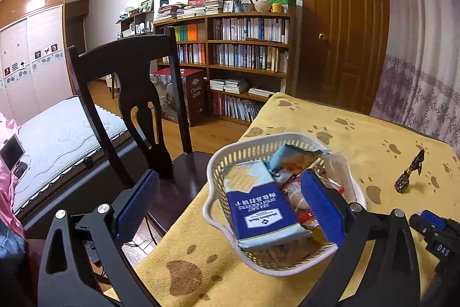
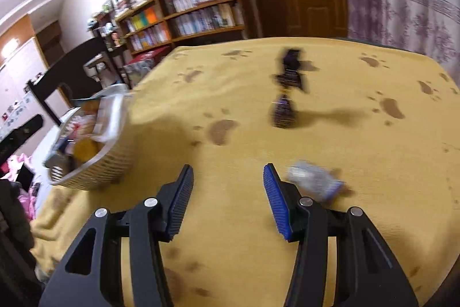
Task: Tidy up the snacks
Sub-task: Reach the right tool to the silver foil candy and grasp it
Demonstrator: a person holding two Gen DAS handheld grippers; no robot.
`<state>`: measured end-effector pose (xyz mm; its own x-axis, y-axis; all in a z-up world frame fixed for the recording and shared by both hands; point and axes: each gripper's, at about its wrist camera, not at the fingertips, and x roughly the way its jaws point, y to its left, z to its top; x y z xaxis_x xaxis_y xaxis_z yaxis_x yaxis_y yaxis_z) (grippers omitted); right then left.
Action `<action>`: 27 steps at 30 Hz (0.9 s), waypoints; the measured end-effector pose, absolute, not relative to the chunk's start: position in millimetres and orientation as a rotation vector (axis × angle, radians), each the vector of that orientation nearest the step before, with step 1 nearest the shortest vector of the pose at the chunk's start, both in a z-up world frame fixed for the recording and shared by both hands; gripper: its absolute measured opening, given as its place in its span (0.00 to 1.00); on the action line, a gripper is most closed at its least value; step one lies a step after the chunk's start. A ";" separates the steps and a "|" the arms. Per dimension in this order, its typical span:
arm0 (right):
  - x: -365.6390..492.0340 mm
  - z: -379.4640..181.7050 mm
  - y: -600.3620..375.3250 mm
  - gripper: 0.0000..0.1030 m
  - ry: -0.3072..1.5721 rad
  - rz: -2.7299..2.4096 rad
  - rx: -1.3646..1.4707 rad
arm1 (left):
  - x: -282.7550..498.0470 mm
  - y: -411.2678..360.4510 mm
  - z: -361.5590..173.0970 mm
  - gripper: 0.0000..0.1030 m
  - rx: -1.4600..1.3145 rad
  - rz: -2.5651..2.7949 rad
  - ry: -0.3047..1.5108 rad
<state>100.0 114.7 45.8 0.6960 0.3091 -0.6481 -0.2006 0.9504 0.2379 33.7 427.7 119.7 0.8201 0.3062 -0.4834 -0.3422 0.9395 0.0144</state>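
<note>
- Left gripper (image 1: 230, 209): jaws wide, cracker pack (image 1: 263, 210) between them, in white basket (image 1: 218, 160).
- Right gripper (image 2: 227, 199): jaws wide, empty; small wrapped snack (image 2: 314, 180) just right, on surface (image 2: 373, 157).

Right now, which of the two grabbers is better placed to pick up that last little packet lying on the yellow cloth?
The right gripper, probably. Its jaws are open, and the small packet lies just beside its right finger. The left gripper is open over the basket, away from it.
</note>
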 end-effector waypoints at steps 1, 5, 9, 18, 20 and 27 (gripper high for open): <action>101.6 43.5 105.2 0.50 0.752 0.265 0.151 | 34.2 425.4 120.5 0.97 -0.071 0.343 0.501; 112.8 37.1 81.0 0.50 0.759 0.220 0.149 | 35.6 416.0 123.4 0.97 -0.056 0.328 0.494; 125.4 27.7 70.6 0.50 0.786 0.222 0.139 | 36.9 407.1 125.3 0.97 -0.037 0.312 0.494; 125.9 17.5 74.4 0.50 0.832 0.288 0.119 | 43.0 391.3 124.4 0.97 -0.012 0.294 0.501; 122.1 16.6 77.9 0.50 0.841 0.299 0.095 | 43.5 388.1 123.9 0.97 -0.007 0.288 0.502; 126.8 20.3 80.3 0.49 0.834 0.268 0.074 | 45.5 377.7 124.5 0.97 0.010 0.268 0.504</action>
